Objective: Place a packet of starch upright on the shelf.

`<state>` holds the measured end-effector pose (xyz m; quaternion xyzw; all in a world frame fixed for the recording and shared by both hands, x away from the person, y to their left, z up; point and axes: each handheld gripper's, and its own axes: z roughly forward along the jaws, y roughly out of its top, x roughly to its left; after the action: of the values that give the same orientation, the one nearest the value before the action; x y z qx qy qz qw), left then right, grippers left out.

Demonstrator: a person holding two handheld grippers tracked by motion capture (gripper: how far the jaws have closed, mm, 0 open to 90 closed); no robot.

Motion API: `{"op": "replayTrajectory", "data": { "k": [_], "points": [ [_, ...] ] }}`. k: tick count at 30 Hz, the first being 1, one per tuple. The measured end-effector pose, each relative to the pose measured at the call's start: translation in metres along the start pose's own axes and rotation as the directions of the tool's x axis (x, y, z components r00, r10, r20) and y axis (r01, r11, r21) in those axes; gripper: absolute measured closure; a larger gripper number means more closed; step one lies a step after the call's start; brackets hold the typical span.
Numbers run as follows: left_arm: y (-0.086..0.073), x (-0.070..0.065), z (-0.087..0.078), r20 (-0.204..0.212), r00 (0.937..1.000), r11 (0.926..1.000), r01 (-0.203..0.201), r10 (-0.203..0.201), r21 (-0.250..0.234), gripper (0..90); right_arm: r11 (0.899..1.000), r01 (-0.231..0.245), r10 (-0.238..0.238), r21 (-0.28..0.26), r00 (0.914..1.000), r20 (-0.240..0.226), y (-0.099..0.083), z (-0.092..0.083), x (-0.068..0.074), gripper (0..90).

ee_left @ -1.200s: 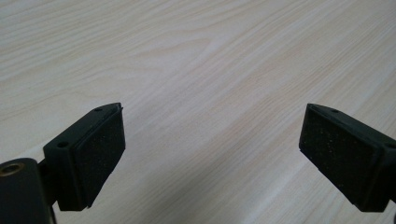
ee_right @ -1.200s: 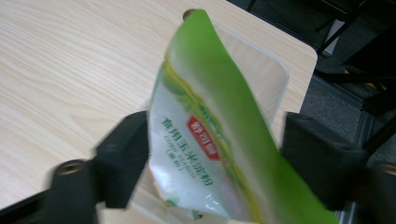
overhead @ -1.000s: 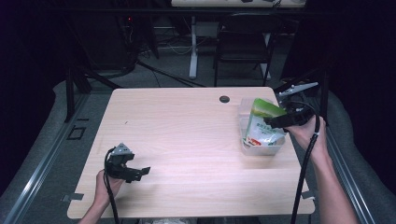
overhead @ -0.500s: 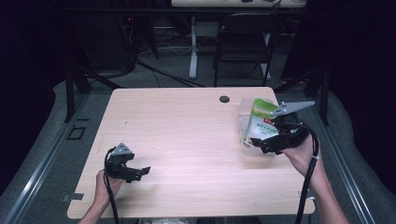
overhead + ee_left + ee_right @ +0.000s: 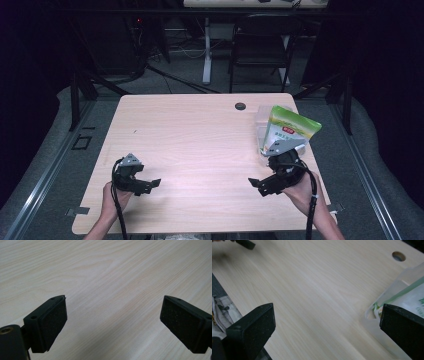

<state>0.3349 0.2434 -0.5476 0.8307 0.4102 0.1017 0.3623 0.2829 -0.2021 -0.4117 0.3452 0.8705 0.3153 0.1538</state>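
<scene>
At the left of the high view the left gripper (image 5: 150, 184) rests low over the near-left part of the wooden table (image 5: 200, 135), its jaws spread wide with nothing between them; the left gripper view shows bare wood grain between its two black pads (image 5: 52, 320). From there the task's thing lies well apart, clear across the table toward the far right. Moving right, a small dark round hole (image 5: 240, 106) sits in the tabletop near the far edge. Farther right, the right gripper (image 5: 257, 184) hangs over the near-right part of the table, its jaws having just been opening to their widest, with nothing held between them; its tips point left toward the table's middle, away from the pouch. Just beyond it, toward the far right edge, stands the green-and-white snack pouch (image 5: 287, 131), upright and leaning a little, seated in a clear plastic container (image 5: 261, 120). The pouch's long axis runs roughly up and down, tilted toward the right. In the right gripper view the container's clear wall (image 5: 387, 293) and the pouch sit at the right edge, beside the right-hand jaw. The right hand is plainly the nearer one for any further handling. The pouch carries a small red-orange label and some green print, but none of it is legible.
</scene>
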Motion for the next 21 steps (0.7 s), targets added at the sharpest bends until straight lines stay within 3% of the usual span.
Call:
{"op": "replayTrajectory", "data": {
  "k": [7, 16, 21],
  "points": [
    [0.0, 0.0, -0.001, 0.0, 1.0, 1.0, 0.002, -0.002, -0.005, 7.2, 0.998, 0.022, -0.02, 0.066, 0.9992, -0.034, -0.016, 0.032, 0.01, 0.0],
    [0.0, 0.0, -0.001, -0.003, 0.9999, 0.9999, -0.012, 0.012, 0.0, 7.1, 0.992, 0.009, 0.0, 0.126, 0.9976, -0.07, -0.035, 0.064, 0.012, 0.0],
    [0.0, 0.0, 0.0, 0.0, 1.0, 1.0, -0.004, 0.004, 0.0, 7.1, 0.982, 0.002, 0.014, 0.189, 0.9964, -0.084, -0.052, 0.089, 0.011, 0.0]
  ]
}}
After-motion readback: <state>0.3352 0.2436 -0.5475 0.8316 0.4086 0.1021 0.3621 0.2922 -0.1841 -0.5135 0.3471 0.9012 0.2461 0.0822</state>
